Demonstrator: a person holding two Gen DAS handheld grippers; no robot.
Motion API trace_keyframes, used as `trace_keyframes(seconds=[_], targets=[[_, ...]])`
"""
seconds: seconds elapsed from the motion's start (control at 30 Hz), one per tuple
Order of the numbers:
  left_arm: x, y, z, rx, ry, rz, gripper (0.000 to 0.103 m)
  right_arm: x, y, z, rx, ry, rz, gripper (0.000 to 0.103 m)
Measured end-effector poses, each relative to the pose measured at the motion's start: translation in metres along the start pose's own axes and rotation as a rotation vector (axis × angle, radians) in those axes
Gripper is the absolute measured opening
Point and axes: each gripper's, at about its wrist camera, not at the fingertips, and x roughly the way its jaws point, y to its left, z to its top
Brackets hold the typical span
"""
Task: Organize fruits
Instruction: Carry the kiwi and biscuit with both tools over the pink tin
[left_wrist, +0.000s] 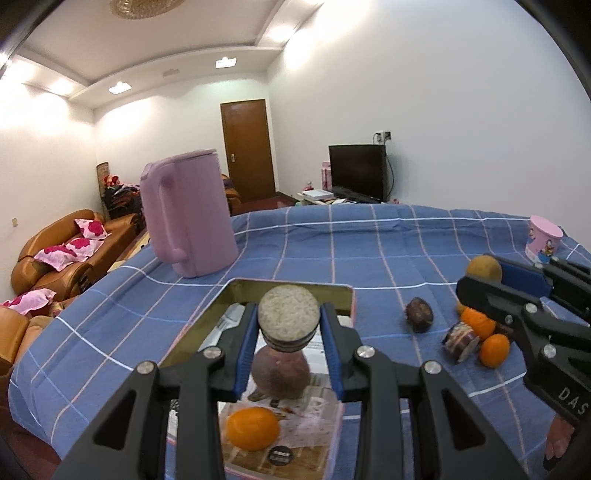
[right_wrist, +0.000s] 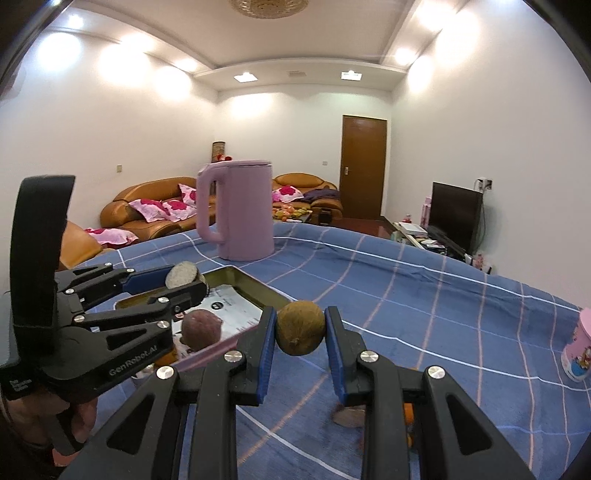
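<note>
1. Left claw: clamped on a flat round disc-shaped fruit piece with a pale speckled top, held above the tray.
2. Right claw: clamped on a round brown fruit, held clear of the blue checked cloth that covers the surface.
3. Tray: shallow, rectangular, pink-edged with a gold inner wall; inside lie a dark purple-brown fruit and an orange, apart from each other.
4. Loose fruit on the cloth, to the right of the tray: one dark purple fruit alone, then a cluster of small oranges with a cut purple piece touching them.
5. Pink kettle: upright, beyond the tray's far edge.
6. Pink printed cup: upright near the cloth's far right edge, well apart from the fruit.
</note>
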Motion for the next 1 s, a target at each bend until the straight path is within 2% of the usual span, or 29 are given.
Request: trace_keyframes(seconds=[0.6,1.0], targets=[[0.018,0.045,-0.008,-0.024,0.076,0.064,0.035,0.038,0.048,0.011,-0.049,0.044,0.116,0.028],[0.035,0.067,-0.018,-0.033,0.144,0.083,0.035,0.074,0.072,-0.002,-0.060,0.142,0.186,0.028]])
